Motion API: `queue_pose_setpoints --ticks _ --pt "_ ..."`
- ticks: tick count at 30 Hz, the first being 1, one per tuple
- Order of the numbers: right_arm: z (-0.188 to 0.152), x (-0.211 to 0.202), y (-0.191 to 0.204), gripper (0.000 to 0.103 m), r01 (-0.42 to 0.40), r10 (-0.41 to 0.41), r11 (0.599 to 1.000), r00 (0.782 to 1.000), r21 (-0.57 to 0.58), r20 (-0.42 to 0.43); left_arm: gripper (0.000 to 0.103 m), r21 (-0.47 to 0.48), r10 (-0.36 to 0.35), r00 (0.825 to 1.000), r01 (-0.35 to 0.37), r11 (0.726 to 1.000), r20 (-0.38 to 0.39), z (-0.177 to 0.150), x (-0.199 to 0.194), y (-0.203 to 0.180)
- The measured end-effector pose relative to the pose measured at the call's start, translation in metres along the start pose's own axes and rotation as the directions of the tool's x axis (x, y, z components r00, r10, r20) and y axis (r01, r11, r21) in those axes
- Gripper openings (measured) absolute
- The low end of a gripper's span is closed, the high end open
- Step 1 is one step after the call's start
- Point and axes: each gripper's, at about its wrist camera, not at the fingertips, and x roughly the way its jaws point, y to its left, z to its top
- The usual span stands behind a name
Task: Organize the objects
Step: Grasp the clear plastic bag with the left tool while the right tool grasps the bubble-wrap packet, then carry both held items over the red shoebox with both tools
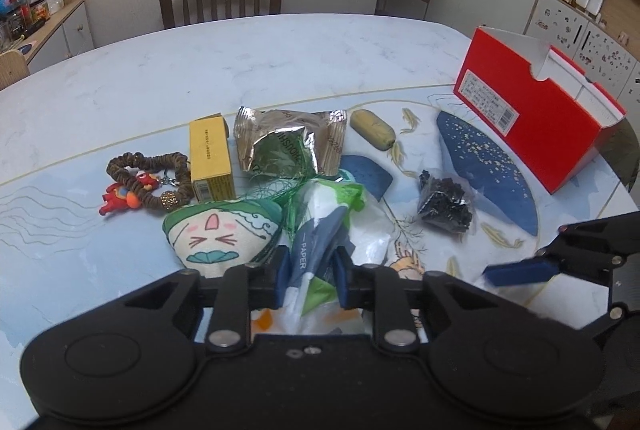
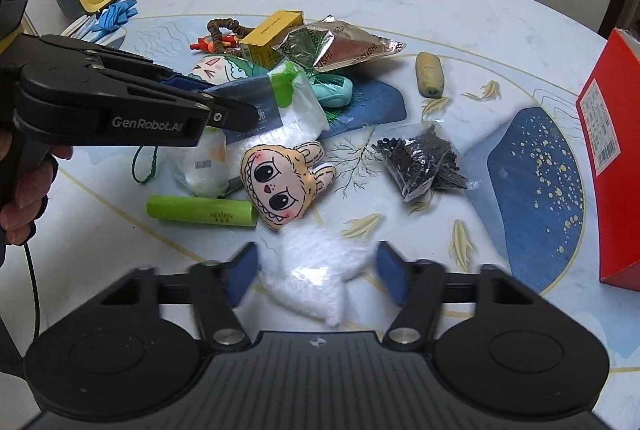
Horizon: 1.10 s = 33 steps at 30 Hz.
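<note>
Left tool is clamped on a tissue pack, blue pads pressed against both sides. In the left wrist view the pack's long axis runs along the fingers, pointing away toward the foil snack bag; "PAPER" print reads along that axis. Pack sits in the middle of the clutter on the counter, whether lifted or resting I can't tell.

Right tool is open, jaws wide apart, straddling a white fuzzy bag without touching it.

Near the pack: green-hat plush just to its left, yellow box lying with long axis front to back, green tube lying crosswise, bunny-ear doll, bag of black bits. Red box stands upright at far right, well apart.
</note>
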Motion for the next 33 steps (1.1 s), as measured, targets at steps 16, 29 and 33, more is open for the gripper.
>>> queue_pose_setpoints --ticks 16,29,33 --pt "0.005 -0.046 -0.009 0.038 0.021 -0.025 0.998 0.997 0.058 0.069 0.013 -0.015 -0.073 0.994 0.074 0.997 0.078 0.009 -0.046 -0.004" --pt "0.026 -0.113 -0.050 0.038 0.039 -0.061 0.992 0.980 0.119 0.192 0.013 -0.010 -0.150 0.984 0.152 0.988 0.094 0.045 -0.082 -0.027" --pt "0.031 -0.129 -0.080 0.038 0.055 -0.087 0.986 0.974 0.155 0.208 0.013 0.020 -0.153 0.983 0.152 0.988 0.100 0.060 -0.082 -0.046"
